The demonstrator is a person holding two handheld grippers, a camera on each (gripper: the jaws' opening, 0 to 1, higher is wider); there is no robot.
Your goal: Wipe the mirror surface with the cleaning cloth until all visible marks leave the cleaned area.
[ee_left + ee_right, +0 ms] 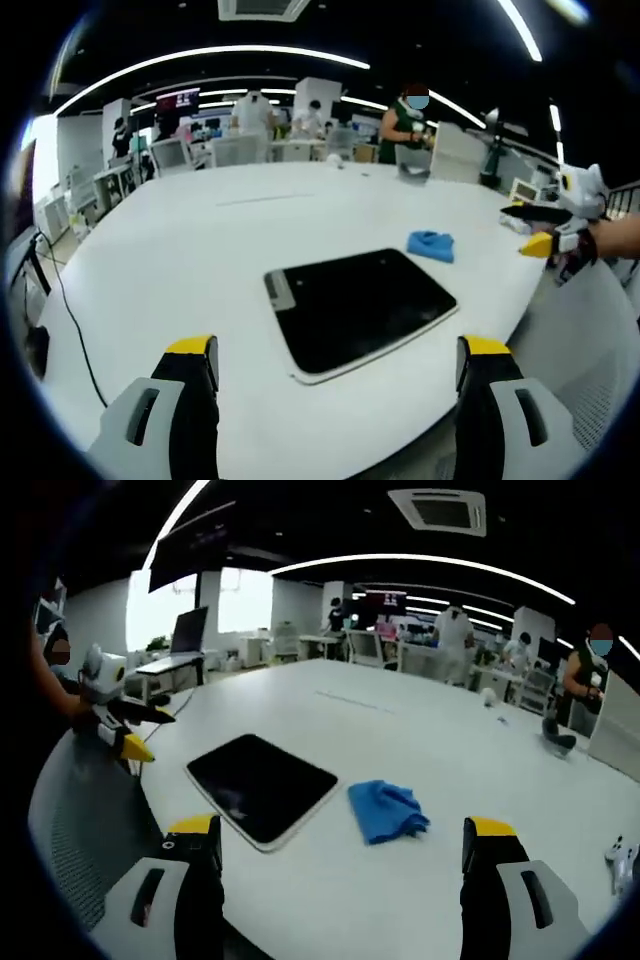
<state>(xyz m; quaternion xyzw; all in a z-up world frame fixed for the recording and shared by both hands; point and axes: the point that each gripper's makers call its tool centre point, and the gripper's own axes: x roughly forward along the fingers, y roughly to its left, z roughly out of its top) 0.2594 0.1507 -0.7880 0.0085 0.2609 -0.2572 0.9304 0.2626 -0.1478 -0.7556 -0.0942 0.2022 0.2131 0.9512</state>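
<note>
Mirror (362,310) laid flat near the worktop (200,250) edge, dark face up. Blue cleaning cloth (431,244) crumpled just beside it, apart, further along that edge. Left hand-held gripper (340,385) and right hand-held gripper (340,865) spread wide, nothing held, nothing touched.

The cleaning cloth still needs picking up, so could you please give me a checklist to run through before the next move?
1. Cleaning cloth lies free on the table, nothing on it: ok.
2. Cloth sits beside the mirror, not on it: ok.
3. Right gripper open and empty: ok.
4. Left gripper open and empty: ok.
5. Mirror and cloth both in both gripper views: ok.
6. Where the marks on the mirror lie: cannot tell.
</note>
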